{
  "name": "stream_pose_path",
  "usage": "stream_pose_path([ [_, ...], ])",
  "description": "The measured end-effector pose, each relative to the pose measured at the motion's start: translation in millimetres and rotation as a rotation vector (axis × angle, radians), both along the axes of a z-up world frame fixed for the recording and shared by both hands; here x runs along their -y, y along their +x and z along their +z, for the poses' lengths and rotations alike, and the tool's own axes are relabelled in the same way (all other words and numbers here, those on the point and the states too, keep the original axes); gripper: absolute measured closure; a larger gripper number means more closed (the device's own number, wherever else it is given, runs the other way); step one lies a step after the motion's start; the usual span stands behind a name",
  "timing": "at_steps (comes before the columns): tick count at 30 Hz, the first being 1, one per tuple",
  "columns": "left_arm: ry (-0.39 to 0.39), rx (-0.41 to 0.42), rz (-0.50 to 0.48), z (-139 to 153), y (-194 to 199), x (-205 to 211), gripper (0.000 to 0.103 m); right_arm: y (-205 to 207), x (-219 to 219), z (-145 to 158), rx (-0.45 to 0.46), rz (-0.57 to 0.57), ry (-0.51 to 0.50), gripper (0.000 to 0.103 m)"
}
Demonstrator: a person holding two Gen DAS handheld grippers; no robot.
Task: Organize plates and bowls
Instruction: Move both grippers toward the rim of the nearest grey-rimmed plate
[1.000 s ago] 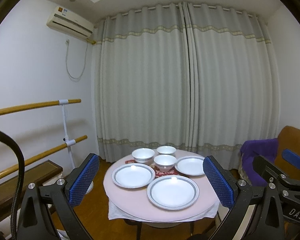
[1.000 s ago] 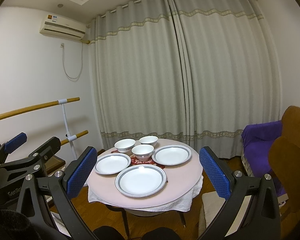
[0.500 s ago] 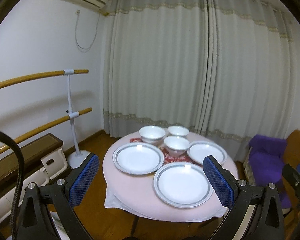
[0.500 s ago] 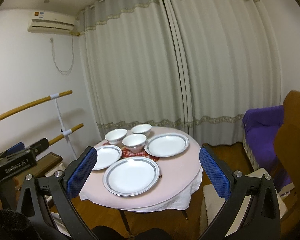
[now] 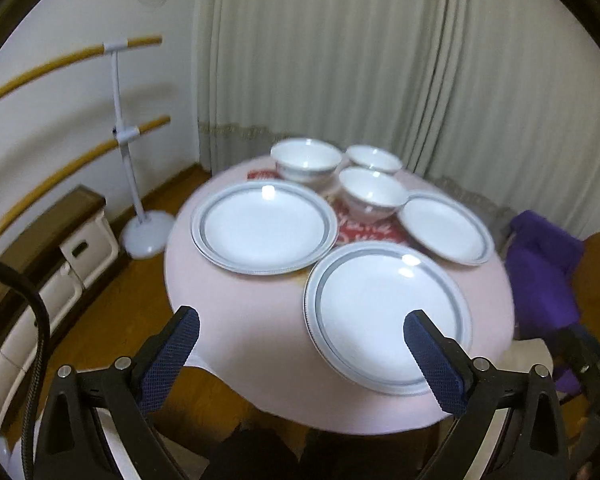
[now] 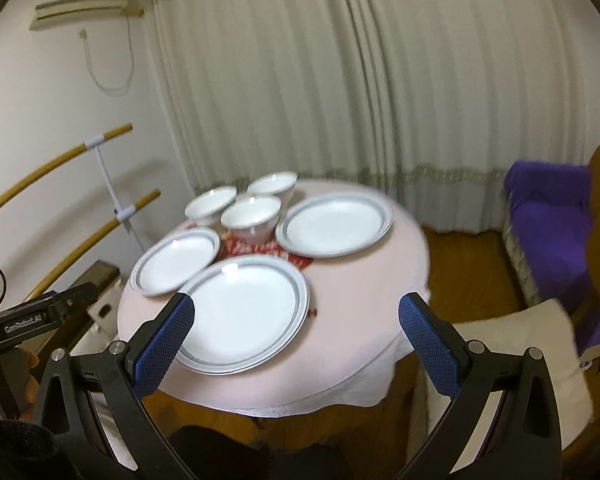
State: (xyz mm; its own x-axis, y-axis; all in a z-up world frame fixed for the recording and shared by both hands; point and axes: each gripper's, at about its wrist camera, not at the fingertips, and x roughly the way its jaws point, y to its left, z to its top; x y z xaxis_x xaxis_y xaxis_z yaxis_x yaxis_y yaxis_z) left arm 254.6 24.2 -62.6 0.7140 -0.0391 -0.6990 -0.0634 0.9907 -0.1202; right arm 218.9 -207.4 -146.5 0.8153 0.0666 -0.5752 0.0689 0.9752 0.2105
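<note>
Both grippers hover with jaws spread wide and empty, the left gripper point(image 5: 300, 336) and right gripper point(image 6: 296, 316) above the near edge of the round table point(image 5: 236, 320). Three plates point(image 5: 384, 312) ring a red mat (partly hidden), with three bowls point(image 5: 306, 158) clustered at the far side.

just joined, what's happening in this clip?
A person holds tongs in each hand over a round table with a pink cloth. On it lie three plates and three bowls, none stacked yet. The left tongs and right tongs are both open and empty, nearest the near plate. The left plate, right plate and bowls sit untouched around a red mat.
</note>
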Motion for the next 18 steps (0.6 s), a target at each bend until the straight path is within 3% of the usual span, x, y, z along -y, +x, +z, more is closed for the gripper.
stream_pose_path([
  [5,0.043,-0.084,0.033,-19,50,4,0.006,49,5,-34,-0.122,0.045,0.001,0.0],
  [11,0.012,-0.174,0.02,-51,97,7,0.009,89,9,-72,-0.213,0.063,0.056,0.0],
  [18,0.014,-0.203,-0.01,-93,128,7,0.01,109,11,-97,-0.271,0.061,0.14,0.013],
])
